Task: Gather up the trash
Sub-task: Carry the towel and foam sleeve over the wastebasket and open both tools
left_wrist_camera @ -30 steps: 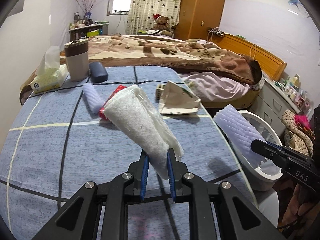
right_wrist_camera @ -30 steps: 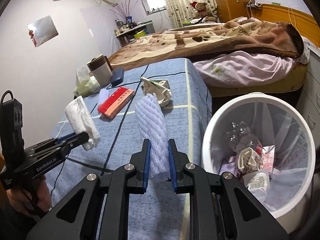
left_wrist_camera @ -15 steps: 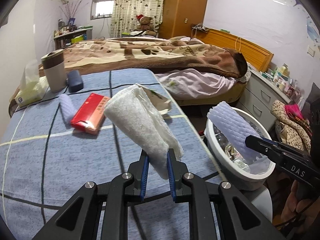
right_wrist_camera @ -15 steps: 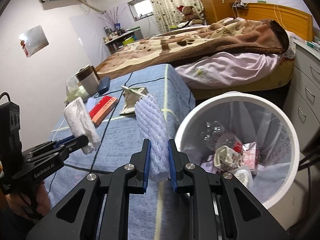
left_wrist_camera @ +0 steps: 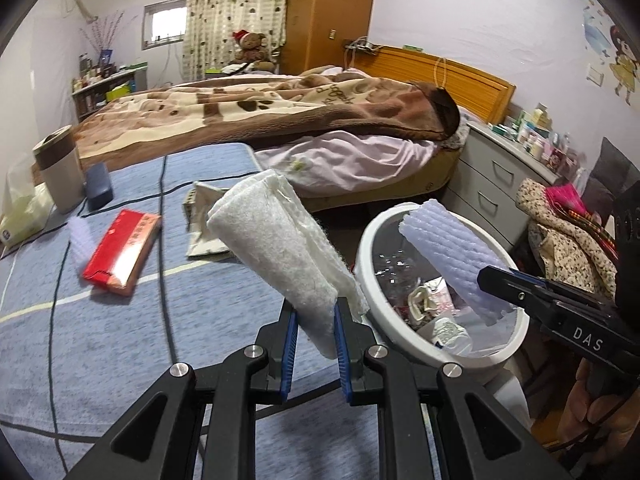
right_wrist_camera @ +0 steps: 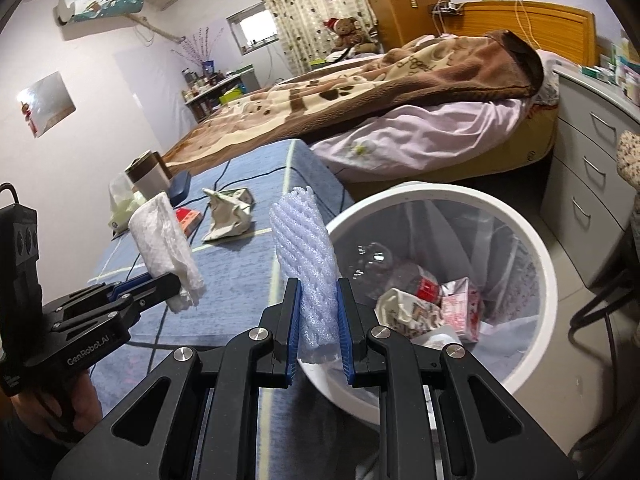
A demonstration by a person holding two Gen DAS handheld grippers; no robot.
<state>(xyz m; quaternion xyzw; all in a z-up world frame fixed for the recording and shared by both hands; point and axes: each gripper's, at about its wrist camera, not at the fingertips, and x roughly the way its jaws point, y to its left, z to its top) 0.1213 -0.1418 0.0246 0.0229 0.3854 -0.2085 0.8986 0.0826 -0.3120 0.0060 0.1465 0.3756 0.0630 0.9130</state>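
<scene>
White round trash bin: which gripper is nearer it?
Right. The right gripper holds its white foam net sleeve over the white round trash bin; the left gripper, with its white folded tissue, hangs above the blue bedspread.

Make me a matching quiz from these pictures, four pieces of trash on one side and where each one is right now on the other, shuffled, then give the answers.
Things:
1. white tissue wad
2. foam net sleeve
3. red packet
4. clear plastic bottle

Places:
A. inside the white bin
B. clamped in the left gripper
C. lying on the blue bedcover
D. clamped in the right gripper

Pairs: 1-B, 2-D, 3-C, 4-A
</scene>
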